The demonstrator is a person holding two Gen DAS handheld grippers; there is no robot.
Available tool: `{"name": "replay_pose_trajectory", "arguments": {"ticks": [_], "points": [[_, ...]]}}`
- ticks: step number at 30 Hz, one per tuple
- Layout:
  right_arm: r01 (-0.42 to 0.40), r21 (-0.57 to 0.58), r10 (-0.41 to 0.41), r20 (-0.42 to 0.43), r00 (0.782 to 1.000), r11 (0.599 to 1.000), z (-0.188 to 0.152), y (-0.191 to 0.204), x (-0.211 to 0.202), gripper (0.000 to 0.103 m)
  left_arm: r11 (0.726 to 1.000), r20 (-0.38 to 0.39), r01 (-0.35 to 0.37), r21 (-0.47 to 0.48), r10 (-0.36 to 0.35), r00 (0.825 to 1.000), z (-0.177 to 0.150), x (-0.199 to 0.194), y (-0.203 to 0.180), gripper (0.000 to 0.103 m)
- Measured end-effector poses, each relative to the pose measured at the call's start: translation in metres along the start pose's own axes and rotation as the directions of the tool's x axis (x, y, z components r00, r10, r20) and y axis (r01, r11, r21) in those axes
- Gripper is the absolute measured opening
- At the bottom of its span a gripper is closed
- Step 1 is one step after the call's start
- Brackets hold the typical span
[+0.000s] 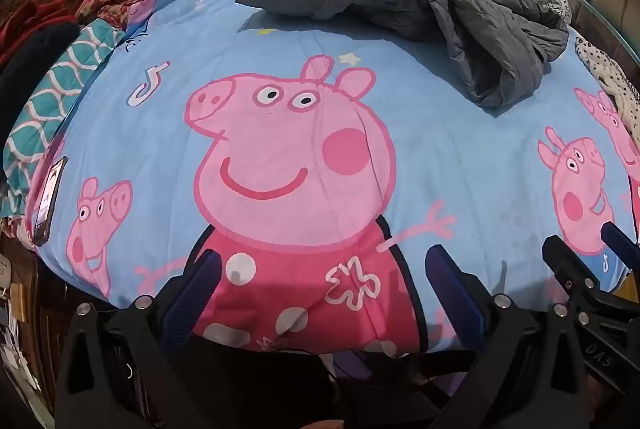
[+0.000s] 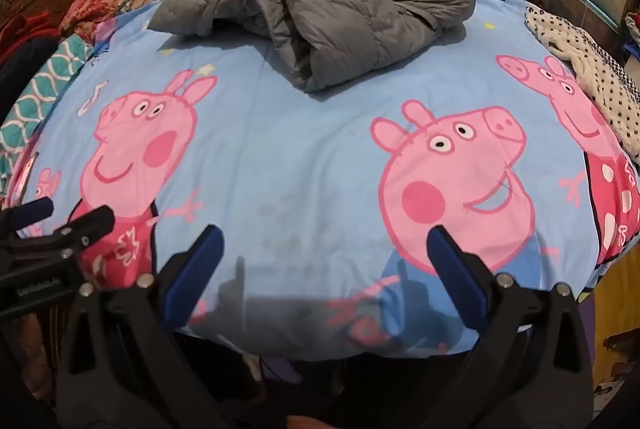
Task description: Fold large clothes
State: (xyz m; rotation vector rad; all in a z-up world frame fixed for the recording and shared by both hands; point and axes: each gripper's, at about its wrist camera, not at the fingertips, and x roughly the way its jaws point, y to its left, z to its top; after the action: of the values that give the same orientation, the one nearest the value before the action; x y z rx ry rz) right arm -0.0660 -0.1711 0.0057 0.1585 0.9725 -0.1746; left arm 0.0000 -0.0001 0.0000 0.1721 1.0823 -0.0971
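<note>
The gray jacket (image 1: 408,13) lies in a crumpled heap at the far side of the bed (image 1: 460,165) — well apart from us. We hold our left gripper (image 1: 320,293) and right gripper (image 2: 324,277) side by side at the near edge, fingers spread wide and empty — ready, we think, to reach over.

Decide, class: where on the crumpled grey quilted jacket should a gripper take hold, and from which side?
Grip the open sleeve end of the grey quilted jacket, which points toward the near edge of the bed. Come from the near side: both grippers are open there, and the cuff lies loose on the blue sheet.
</note>
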Motion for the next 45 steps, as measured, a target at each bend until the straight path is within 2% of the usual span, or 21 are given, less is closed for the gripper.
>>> {"name": "replay_pose_trajectory", "arguments": {"ticks": [15, 29, 36, 45], "points": [[0.008, -0.013, -0.008, 0.011, 1.0, 1.0, 0.0, 0.003, -0.005, 0.098, 1.0, 0.01, 0.006, -0.01, -0.006, 1.0, -0.004, -0.01, 0.007, 0.075], [0.016, -0.032, -0.014, 0.039, 0.999, 0.999, 0.002, 0.007, -0.013, 0.098, 1.0, 0.097, 0.021, -0.021, -0.019, 0.995, -0.007, -0.034, 0.01, 0.075], [0.011, -0.037, -0.009, 0.055, 0.998, 0.999, 0.005, 0.009, -0.02, 0.098, 0.999, 0.108, 0.018, -0.048, -0.013, 0.994, -0.01, -0.042, 0.017, 0.075], [0.008, -0.004, -0.007, 0.077, 0.997, 1.0, 0.012, 0.003, -0.032, 0.098, 0.995, 0.144, 0.08, -0.066, -0.07, 0.987, -0.017, -0.057, 0.024, 0.075]]}}
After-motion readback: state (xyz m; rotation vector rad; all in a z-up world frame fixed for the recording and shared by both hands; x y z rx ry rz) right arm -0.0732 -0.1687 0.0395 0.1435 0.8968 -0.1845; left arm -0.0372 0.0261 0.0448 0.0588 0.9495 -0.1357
